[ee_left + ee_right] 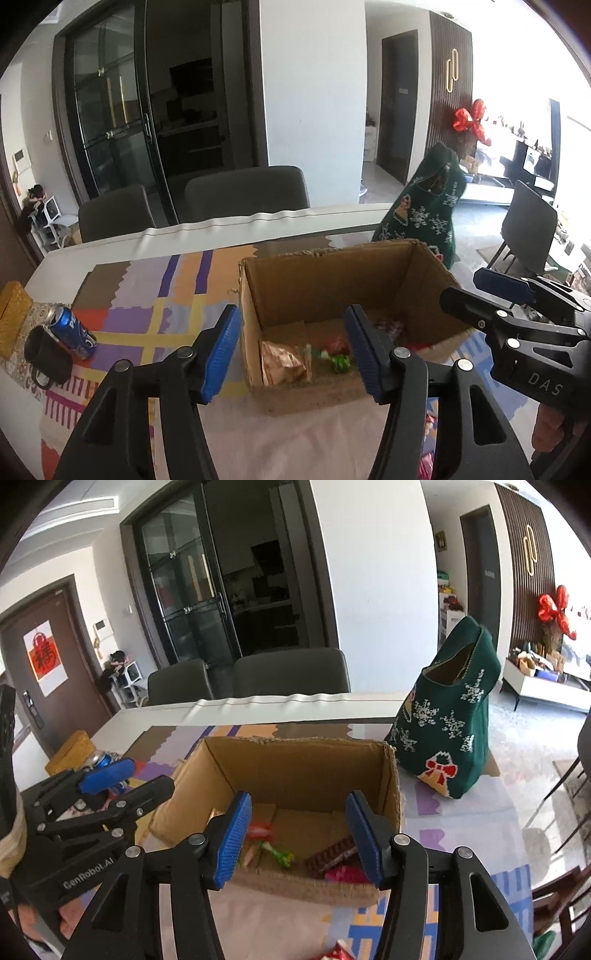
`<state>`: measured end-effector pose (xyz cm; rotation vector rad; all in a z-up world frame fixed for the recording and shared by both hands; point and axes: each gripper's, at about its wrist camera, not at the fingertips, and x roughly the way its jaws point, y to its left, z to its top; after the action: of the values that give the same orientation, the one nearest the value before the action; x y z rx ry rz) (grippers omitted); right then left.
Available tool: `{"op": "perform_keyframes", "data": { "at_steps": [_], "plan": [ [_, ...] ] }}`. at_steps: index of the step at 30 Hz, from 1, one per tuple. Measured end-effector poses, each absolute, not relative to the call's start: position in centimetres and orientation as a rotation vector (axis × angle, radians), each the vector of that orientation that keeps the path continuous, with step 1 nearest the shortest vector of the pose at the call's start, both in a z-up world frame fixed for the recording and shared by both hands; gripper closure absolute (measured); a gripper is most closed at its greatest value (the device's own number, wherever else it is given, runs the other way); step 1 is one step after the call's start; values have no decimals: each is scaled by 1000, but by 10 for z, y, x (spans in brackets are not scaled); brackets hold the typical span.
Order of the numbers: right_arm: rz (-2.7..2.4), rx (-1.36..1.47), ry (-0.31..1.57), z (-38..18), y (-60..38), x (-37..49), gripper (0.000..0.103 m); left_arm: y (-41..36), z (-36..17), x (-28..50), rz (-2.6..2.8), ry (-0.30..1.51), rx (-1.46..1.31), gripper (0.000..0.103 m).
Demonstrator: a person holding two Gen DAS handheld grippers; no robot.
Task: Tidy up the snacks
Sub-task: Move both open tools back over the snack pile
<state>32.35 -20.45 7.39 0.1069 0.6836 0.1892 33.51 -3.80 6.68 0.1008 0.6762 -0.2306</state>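
Grippers come first in both views, each pointing forward and downward at the near wall of an open cardboard box (325, 280). The left gripper (291, 350) has its blue pads (221, 350) parted to a middling gap with nothing between them; the box's near left corner shows through the gap. The right gripper (299, 840) stands likewise, its pads (364, 838) apart and empty, aimed at the box's near right part. Each tool appears in the other's view, beside it and apart from it.

Snacks lie on the box floor: a pale crinkled packet (284, 360) in the near left corner, a green-wrapped sweet (280, 854) and a red one (260, 829) toward the middle, a dark brown bar (332, 854) and a red packet (347, 873) toward the near right. Another red wrapper (338, 952) lies on the table outside the box, at its near edge.

The table (110, 243) carries a patchwork cloth (159, 295) of orange, purple and yellow. Near its left edge lie a blue soda can (74, 330) on its side, a dark mug (46, 354) just beside it and a yellow box (13, 317). Beyond the cardboard box's far right corner stands a green knitted bag (454, 720) with snowflakes. Two grey chairs (247, 192) stand behind the far edge, then dark glass doors (122, 110) and a white wall.
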Motion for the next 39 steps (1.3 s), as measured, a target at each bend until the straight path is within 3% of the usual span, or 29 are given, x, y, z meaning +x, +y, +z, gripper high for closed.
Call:
{"op": "perform_keyframes", "data": {
  "at_steps": [18, 39],
  "plan": [
    [215, 71, 685, 67, -212, 225, 48, -48, 64, 233, -311, 651, 156, 38],
    [238, 5, 893, 3, -211, 166, 48, -61, -7, 180, -389, 832, 294, 38]
  ]
}}
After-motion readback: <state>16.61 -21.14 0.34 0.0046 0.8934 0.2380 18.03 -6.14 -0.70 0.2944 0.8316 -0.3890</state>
